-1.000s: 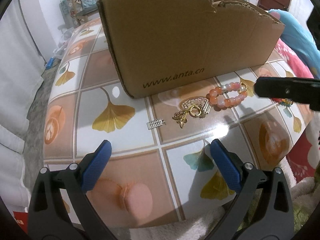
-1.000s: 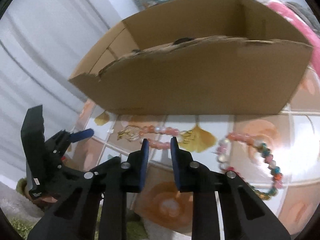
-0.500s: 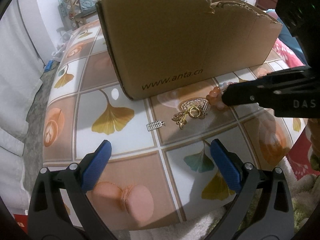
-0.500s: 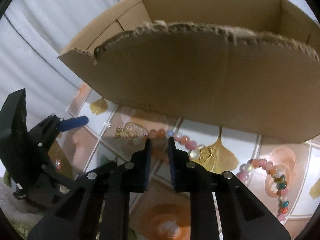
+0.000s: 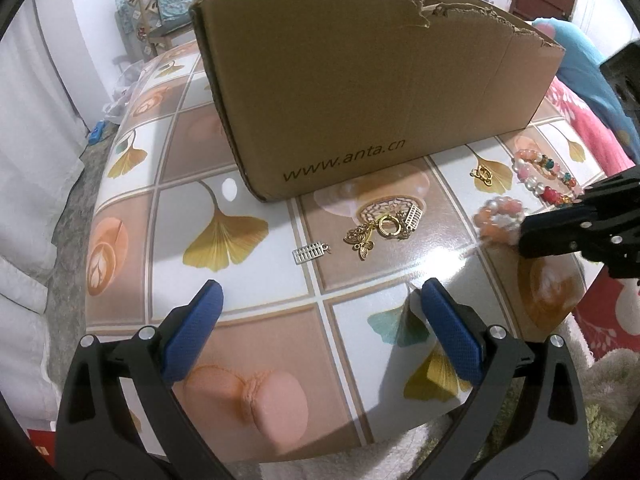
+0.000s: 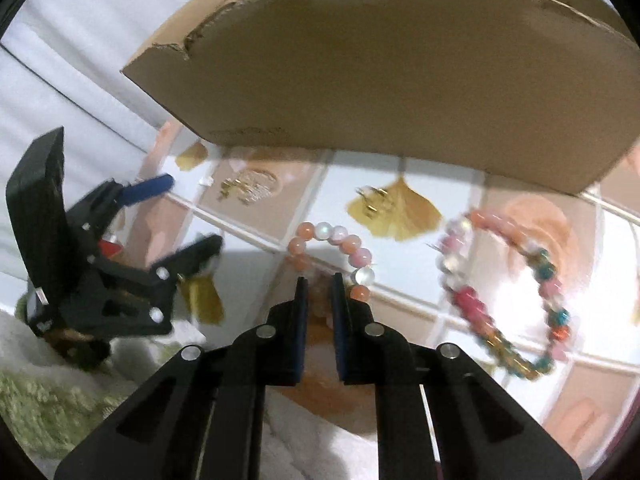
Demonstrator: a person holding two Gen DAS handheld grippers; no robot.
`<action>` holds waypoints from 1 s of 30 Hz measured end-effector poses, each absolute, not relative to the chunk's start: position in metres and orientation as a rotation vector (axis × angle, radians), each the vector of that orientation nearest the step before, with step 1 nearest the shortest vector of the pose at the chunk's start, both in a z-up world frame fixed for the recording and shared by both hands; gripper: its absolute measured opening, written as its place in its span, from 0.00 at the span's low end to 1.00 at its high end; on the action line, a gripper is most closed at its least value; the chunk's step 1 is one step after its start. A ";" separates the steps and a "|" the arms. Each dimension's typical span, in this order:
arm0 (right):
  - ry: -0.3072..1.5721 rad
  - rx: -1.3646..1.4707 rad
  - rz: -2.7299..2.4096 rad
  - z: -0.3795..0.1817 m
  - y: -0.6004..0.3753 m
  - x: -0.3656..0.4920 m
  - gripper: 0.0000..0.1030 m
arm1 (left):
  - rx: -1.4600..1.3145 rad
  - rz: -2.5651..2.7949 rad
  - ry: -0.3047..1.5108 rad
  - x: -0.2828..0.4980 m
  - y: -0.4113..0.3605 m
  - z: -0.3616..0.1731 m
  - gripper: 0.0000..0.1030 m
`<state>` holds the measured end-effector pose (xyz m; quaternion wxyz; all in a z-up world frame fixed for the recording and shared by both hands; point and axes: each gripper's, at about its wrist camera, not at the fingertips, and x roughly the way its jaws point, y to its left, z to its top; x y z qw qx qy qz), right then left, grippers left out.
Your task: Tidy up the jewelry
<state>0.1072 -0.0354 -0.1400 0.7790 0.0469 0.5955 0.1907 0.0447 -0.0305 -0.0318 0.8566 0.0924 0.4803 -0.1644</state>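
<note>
My right gripper (image 6: pixel 319 280) is shut on a peach and white bead bracelet (image 6: pixel 340 240), which hangs from its tips just above the table; in the left wrist view the bracelet (image 5: pixel 498 220) sits at the right gripper's (image 5: pixel 524 236) tip. A multicolour bead bracelet (image 6: pixel 520 292) lies to its right, also seen in the left wrist view (image 5: pixel 546 178). Gold and silver charms (image 5: pixel 380 230) and a small silver abacus charm (image 5: pixel 310 254) lie before the cardboard box (image 5: pixel 368 80). My left gripper (image 5: pixel 320 320) is open and empty near the table's front edge.
The open cardboard box (image 6: pixel 400 72) stands at the back of the tiled table (image 5: pixel 240 340). A small gold charm (image 5: pixel 483 174) lies on a ginkgo leaf print near the box. Soft white and green fabric (image 6: pixel 60 392) lies beyond the table's edge.
My right gripper closed on the peach bracelet and pulled it right and back, away from the gold charms. The left gripper has stayed put and open.
</note>
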 end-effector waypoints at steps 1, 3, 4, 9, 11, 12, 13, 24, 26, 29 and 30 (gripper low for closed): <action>1.288 0.097 0.396 -0.139 -0.040 0.106 0.11 | 0.194 -0.345 1.009 0.045 -0.030 -0.032 0.93; 1.282 0.073 0.332 -0.137 -0.053 0.105 0.11 | 0.194 -0.345 1.009 0.045 -0.030 -0.032 0.93; 1.275 0.052 0.289 -0.135 -0.060 0.105 0.11 | 0.194 -0.344 1.008 0.045 -0.030 -0.032 0.93; 1.241 0.034 0.175 -0.127 -0.085 0.104 0.11 | 0.192 -0.341 1.008 0.044 -0.031 -0.032 0.93; 1.205 0.043 0.182 -0.118 -0.088 0.101 0.12 | 0.193 -0.341 1.008 0.044 -0.031 -0.032 0.93; 1.189 0.045 0.189 -0.114 -0.089 0.099 0.12 | 0.192 -0.341 1.008 0.044 -0.031 -0.032 0.93; 1.168 0.051 0.203 -0.109 -0.090 0.098 0.13 | 0.192 -0.341 1.008 0.044 -0.031 -0.032 0.93; 1.094 0.037 0.256 -0.112 -0.045 0.127 0.16 | 0.190 -0.337 1.007 0.046 -0.032 -0.032 0.93; 1.101 0.030 0.255 -0.120 -0.038 0.132 0.16 | 0.189 -0.337 1.007 0.046 -0.032 -0.032 0.93; 1.118 0.005 0.273 -0.127 -0.030 0.135 0.16 | 0.190 -0.338 1.007 0.046 -0.032 -0.032 0.93; 1.121 0.003 0.283 -0.128 -0.029 0.134 0.16 | 0.191 -0.338 1.008 0.047 -0.033 -0.032 0.93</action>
